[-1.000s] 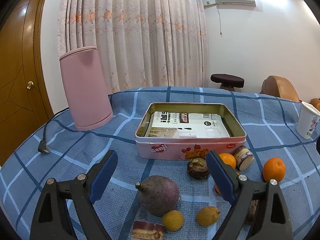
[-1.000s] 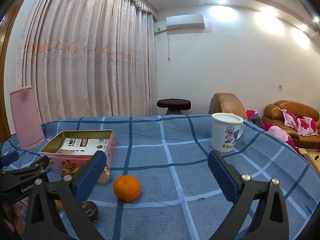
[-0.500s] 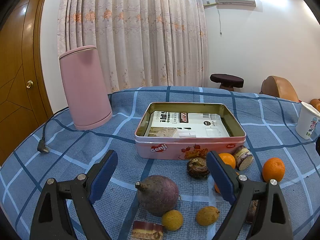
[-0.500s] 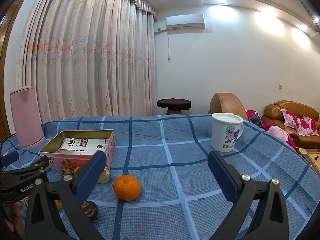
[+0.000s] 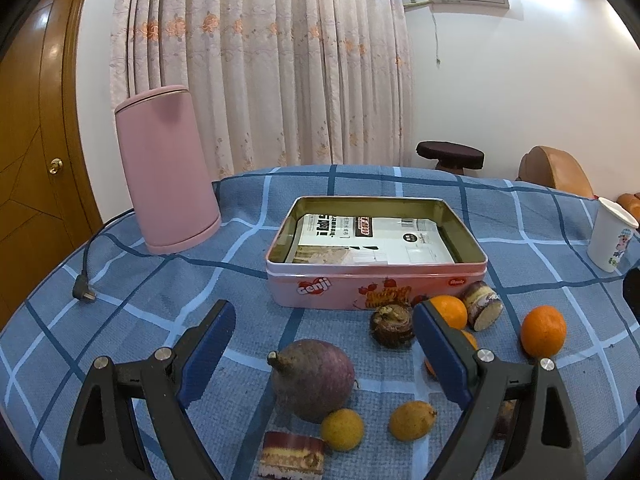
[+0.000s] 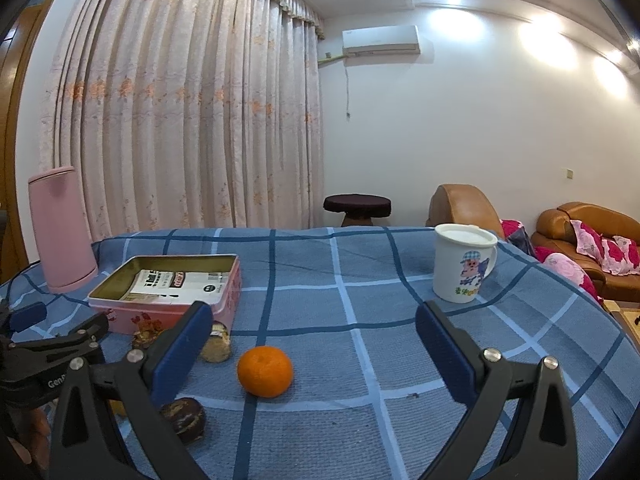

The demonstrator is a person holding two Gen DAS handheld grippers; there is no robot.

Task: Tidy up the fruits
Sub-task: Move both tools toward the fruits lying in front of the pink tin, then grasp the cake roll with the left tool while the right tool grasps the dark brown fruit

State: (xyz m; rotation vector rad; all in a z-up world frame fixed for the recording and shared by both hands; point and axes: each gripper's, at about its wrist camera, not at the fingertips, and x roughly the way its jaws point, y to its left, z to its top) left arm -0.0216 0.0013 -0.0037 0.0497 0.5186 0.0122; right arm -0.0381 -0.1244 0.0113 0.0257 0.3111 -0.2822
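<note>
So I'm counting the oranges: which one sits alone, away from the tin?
The orange farthest right in the left wrist view, alone on the blue cloth. The other oranges cluster by the pink tin, partly behind the left tool.

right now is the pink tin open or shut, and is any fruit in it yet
Open: the pink tin has no lid on. No fruit inside, only a printed packet on its floor.

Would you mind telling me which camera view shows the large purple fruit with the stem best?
The left wrist view: the purple fruit sits whole on the cloth between the open fingers of the left hand-held gripper. In the right wrist view it cannot be made out; the left hand-held gripper's body and the right finger cover that corner.
</note>
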